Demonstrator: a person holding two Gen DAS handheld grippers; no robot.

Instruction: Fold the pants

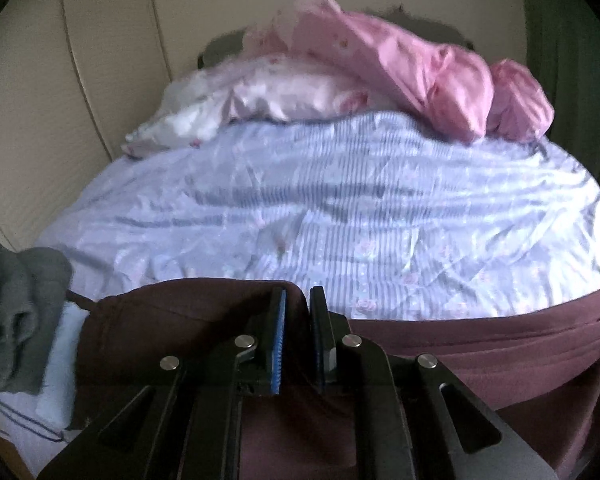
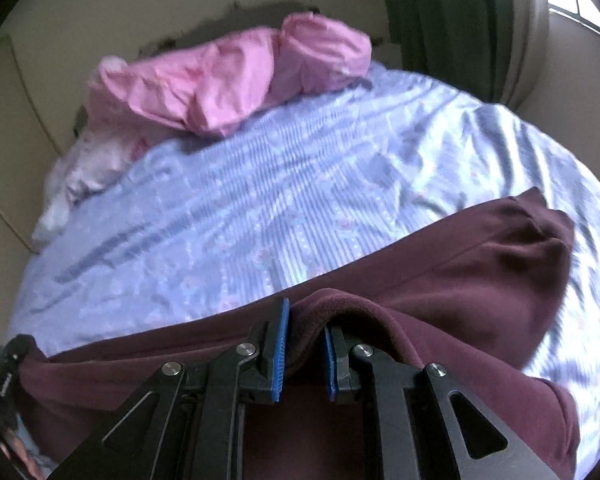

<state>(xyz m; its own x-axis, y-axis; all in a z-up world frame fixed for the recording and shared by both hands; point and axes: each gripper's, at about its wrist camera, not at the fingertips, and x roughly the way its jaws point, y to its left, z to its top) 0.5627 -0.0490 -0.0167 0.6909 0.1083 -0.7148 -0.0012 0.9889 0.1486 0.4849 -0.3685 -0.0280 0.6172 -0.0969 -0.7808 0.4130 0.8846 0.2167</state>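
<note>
Left wrist view shows the left gripper (image 1: 298,300) at the bottom middle of the frame, clenched on a fold of the dark red pants (image 1: 480,344). The cloth is pinched between its two black fingers. The pants spread along the bottom of the frame, across a light blue striped bed sheet (image 1: 340,208). A gray cloth (image 1: 16,304) lies bunched at the lower left. A pink blanket (image 1: 420,76) is piled at the top, next to a pale flowered pillow (image 1: 260,96).

Right wrist view shows the right gripper (image 2: 306,314) at the bottom middle, squeezed tight on a thick rolled edge of the same pants (image 2: 480,264). The cloth bulges up between its blue pads (image 2: 282,348). One end of the pants reaches toward the right side of the frame. A green curtain (image 2: 440,20) hangs at the upper right.
</note>
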